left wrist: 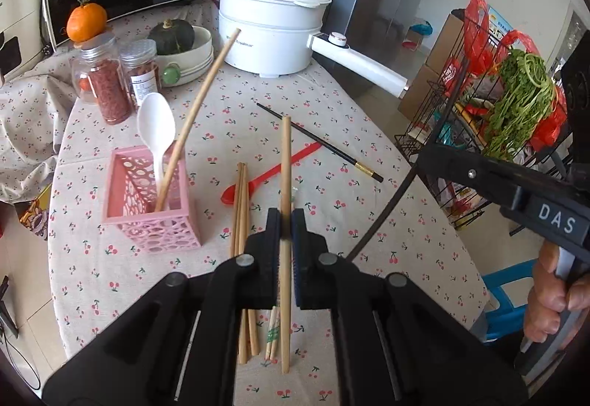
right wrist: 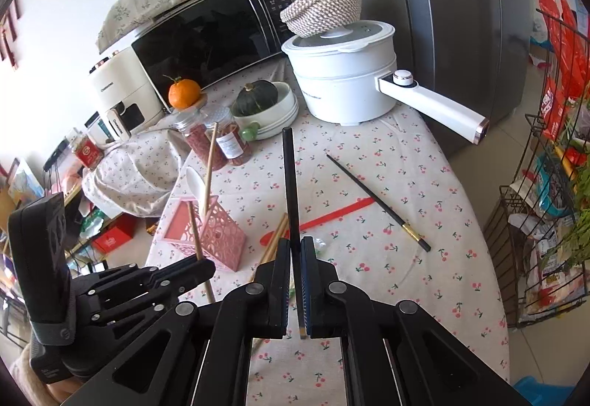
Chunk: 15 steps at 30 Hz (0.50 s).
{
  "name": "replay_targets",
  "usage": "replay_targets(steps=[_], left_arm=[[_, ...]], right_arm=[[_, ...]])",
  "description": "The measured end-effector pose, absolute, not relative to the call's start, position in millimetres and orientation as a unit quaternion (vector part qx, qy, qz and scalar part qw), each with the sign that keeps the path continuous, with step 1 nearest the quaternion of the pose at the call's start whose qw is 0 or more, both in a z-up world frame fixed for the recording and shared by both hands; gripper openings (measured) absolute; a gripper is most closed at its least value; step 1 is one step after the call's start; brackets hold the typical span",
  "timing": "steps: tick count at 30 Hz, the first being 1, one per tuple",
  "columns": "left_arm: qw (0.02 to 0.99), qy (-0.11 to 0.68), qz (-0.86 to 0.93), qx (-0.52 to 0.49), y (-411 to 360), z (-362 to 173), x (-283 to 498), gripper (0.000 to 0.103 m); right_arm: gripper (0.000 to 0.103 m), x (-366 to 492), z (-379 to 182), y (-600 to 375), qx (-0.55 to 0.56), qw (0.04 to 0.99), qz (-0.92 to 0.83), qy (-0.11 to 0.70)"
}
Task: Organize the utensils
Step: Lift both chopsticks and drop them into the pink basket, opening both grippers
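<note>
My left gripper (left wrist: 285,221) is shut on a wooden chopstick (left wrist: 285,162) that points away over the table. My right gripper (right wrist: 295,247) is shut on a black chopstick (right wrist: 289,181), held above the cloth. A pink perforated holder (left wrist: 147,199) stands left of centre with a white spoon (left wrist: 156,125) and one wooden chopstick (left wrist: 199,103) in it. Loose wooden chopsticks (left wrist: 239,207), a red spoon (left wrist: 271,172) and a second black chopstick (left wrist: 320,142) lie on the cherry-print tablecloth (left wrist: 368,221). In the right wrist view the left gripper (right wrist: 201,264) hovers beside the holder (right wrist: 206,232).
A white electric pot (left wrist: 271,33) with a woven basket on top stands at the back, its handle jutting right. Two spice jars (left wrist: 110,85), a bowl with a squash (left wrist: 184,52), an orange and a microwave crowd the back left. A wire rack (left wrist: 490,103) of groceries stands off the table's right edge.
</note>
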State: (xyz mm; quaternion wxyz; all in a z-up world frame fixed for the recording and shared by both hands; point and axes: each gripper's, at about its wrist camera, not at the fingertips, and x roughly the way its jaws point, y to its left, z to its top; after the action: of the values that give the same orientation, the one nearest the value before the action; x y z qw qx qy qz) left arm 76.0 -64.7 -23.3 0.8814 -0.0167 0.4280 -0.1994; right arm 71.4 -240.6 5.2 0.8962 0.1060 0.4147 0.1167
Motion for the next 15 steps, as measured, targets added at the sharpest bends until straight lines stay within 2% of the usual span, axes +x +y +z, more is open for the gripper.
replay_targets(steps=[6, 15], left_arm=[[0.901, 0.383, -0.193, -0.064, -24, 10, 62, 0.007], [0.951, 0.240, -0.148, -0.124, 36, 78, 45, 0.007]], right_arm=[[0.005, 70, 29, -223, 0.087, 0.908, 0.134, 0.388], [0.005, 64, 73, -211, 0.097, 0.927, 0.153, 0.329]])
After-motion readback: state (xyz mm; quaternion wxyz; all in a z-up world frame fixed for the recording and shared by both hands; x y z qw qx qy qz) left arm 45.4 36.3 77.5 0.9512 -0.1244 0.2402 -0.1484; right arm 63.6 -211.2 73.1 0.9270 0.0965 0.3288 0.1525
